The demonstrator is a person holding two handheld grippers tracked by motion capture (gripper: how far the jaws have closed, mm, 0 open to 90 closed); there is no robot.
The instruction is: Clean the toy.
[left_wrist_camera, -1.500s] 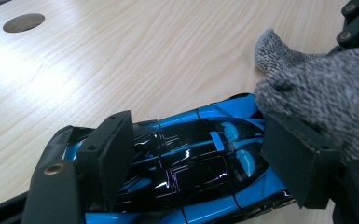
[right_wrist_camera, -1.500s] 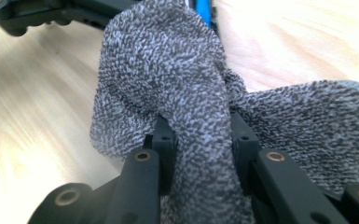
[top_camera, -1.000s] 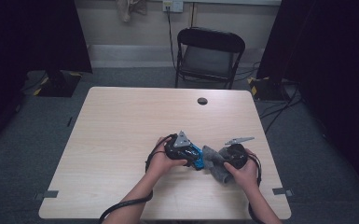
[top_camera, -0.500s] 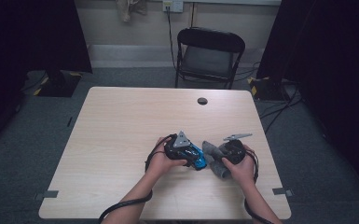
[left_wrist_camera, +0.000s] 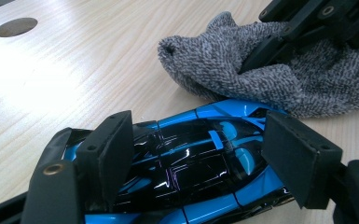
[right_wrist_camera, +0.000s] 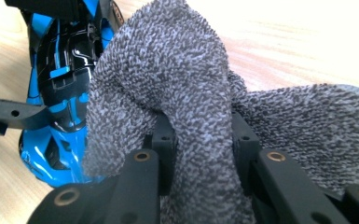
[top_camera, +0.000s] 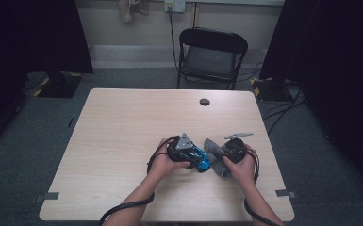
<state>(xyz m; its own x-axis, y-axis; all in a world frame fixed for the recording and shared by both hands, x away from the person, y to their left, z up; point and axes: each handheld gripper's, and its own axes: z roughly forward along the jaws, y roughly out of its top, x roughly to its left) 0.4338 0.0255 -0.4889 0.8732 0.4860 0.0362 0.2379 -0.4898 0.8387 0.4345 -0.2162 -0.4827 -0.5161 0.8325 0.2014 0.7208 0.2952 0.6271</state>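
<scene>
From the high view you see the whole table (top_camera: 122, 141): a pale wood top with a round dark cable port (top_camera: 204, 101) near its far edge, and a black folding chair (top_camera: 210, 56) standing beyond that edge. Your left gripper (top_camera: 199, 160) and right gripper (top_camera: 222, 157) meet close to the near edge, right of its middle, with the blue toy car (top_camera: 202, 162) and the grey cloth (top_camera: 217, 155) touching between them; detail there is too small to read. The left gripper view (left_wrist_camera: 205, 158) supplies that detail: the blue toy car (left_wrist_camera: 191, 163), glossy blue with black roof panels, lies lengthwise between the two pads (left_wrist_camera: 114, 149), which press on its flanks, so the left jaws are closed on the car at a moderate width. The grey cloth (left_wrist_camera: 224, 70) lies on the table just beyond the car's nose, touching it, with the other gripper's jaws on it. The right gripper view (right_wrist_camera: 198, 140) shows what the high view hides: the jaws stand narrow and pinch a fold of the grey cloth (right_wrist_camera: 182, 93), which bulges above and drapes to either side of the fingers (right_wrist_camera: 165, 140). The blue toy car (right_wrist_camera: 56, 93) sits at the left, against the cloth. No brand, label or writing can be read in any view
</scene>
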